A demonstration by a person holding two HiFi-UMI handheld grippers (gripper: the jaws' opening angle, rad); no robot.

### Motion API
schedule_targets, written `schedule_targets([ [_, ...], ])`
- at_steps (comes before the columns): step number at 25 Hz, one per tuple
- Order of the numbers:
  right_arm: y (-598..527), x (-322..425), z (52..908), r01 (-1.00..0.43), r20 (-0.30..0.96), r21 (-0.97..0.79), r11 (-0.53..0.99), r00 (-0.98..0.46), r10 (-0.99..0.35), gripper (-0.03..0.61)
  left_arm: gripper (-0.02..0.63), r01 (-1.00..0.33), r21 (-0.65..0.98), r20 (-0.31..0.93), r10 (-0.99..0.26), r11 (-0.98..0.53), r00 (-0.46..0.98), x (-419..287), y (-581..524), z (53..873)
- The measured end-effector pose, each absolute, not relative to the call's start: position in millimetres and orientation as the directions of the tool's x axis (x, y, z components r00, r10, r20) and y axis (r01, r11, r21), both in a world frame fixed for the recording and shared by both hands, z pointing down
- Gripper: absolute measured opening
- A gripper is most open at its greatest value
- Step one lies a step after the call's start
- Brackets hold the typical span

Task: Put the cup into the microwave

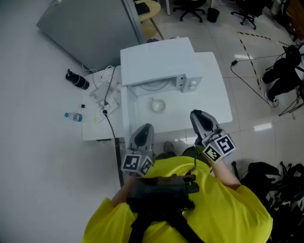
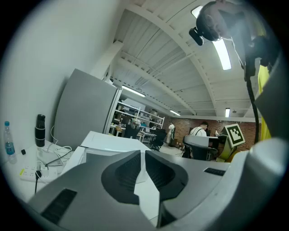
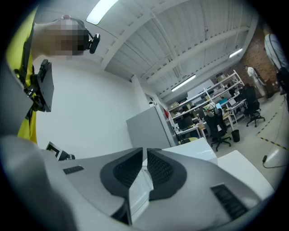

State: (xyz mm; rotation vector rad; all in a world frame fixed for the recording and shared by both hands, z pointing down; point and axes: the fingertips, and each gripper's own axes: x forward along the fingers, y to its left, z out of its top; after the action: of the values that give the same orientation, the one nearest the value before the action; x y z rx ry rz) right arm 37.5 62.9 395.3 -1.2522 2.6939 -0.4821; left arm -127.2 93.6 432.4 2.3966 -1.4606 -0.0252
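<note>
Broadly, the room is a big open workshop: a pale tiled floor runs off to the right, a white wall fills the left, and a grey panel leans in at the top. Office chairs stand at the far end, and a black cable trails over the tiles. The left gripper view shows stocked shelves and a brick wall far back under a ribbed white ceiling.

The white tabletop sits in the middle of the head view. A white microwave takes up its far half. Its mouth faces the person and shows the glass turntable inside; the door seems swung out to the left, though that is hard to be sure of.

A lower white side table stands against the wall to the left. It carries a black bottle, a small water bottle lying flat, and a tangle of cables.

The cup is small, white and round. It stands mouth up on the tabletop just in front of the microwave's mouth, outside it, with both claws nearer the person and apart from it.

The left claw hangs at the tabletop's near edge, its ribbed dark pads pressed together with nothing between them. The right claw sits to the right of the cup, likewise closed and empty.
</note>
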Motion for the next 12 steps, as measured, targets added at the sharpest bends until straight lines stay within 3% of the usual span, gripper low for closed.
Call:
schedule_targets([
  [9,-12,55,420,-0.714,0.084,-0.355,0.603,-0.667,-0.741,0.037,0.029,-0.887,0.284,0.184,-0.887,-0.365,0.424,-119,16,447],
  [10,-20,58,423,-0.706,0.094,-0.361,0.609,-0.677,-0.730,0.037,0.100,-0.883,0.295,0.183,-0.886,-0.364,0.427,-116,9,451],
  [11,-29,61,426,-0.697,0.102,-0.364,0.618,-0.689,-0.717,0.037,0.263,-0.876,0.314,0.184,-0.882,-0.365,0.433,-112,2,456],
  [12,-37,63,427,-0.686,0.109,-0.362,0.631,-0.703,-0.703,0.037,0.357,-0.872,0.328,0.187,-0.880,-0.363,0.436,-108,-4,461],
])
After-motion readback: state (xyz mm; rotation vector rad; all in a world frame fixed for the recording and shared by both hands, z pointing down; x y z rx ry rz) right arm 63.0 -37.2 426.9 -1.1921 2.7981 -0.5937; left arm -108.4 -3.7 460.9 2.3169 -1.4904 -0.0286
